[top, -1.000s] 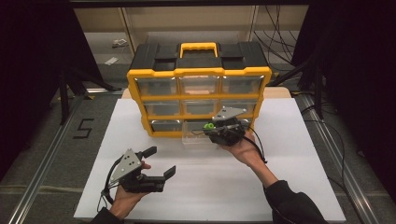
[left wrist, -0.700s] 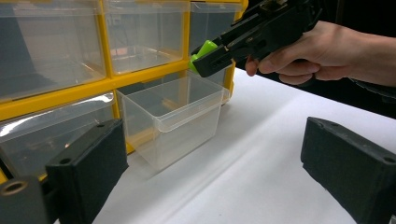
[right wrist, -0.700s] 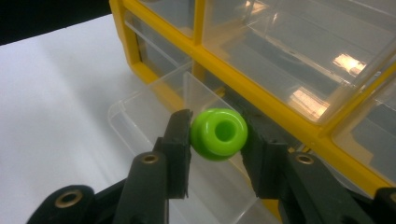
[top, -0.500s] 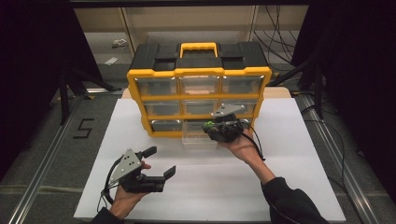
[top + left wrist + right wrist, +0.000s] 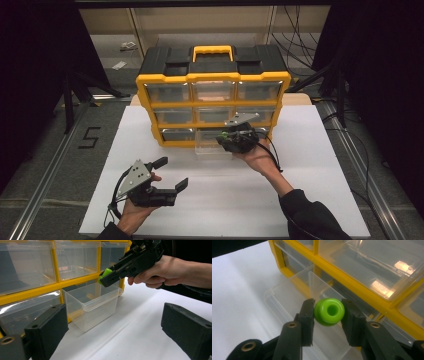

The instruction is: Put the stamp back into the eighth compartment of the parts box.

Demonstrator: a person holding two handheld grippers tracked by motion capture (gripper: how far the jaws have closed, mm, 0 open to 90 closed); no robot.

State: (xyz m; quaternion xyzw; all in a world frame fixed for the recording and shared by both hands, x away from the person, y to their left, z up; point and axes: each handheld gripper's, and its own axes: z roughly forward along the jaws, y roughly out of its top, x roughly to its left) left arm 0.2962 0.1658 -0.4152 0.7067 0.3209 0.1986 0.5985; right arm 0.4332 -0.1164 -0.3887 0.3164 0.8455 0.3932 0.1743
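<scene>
A yellow and black drawer organizer (image 5: 214,80) stands at the back of the white table. Its bottom middle clear drawer (image 5: 212,146) (image 5: 93,305) (image 5: 287,302) is pulled out. My right gripper (image 5: 226,139) (image 5: 329,312) is shut on a green ring-shaped bead (image 5: 329,312) (image 5: 105,273) and holds it just above the open drawer. My left gripper (image 5: 170,174) (image 5: 112,335) rests low at the front left, jaws wide open with nothing between them, pointing toward the drawer.
The white tabletop (image 5: 225,200) spreads in front of the organizer. Other clear drawers (image 5: 25,267) are closed. A metal rail (image 5: 45,185) and a floor mark "5" (image 5: 90,137) lie to the left. Cables (image 5: 345,115) run at the right.
The right gripper with the green bead has shifted slightly left over the open drawer. The left gripper has stayed put.
</scene>
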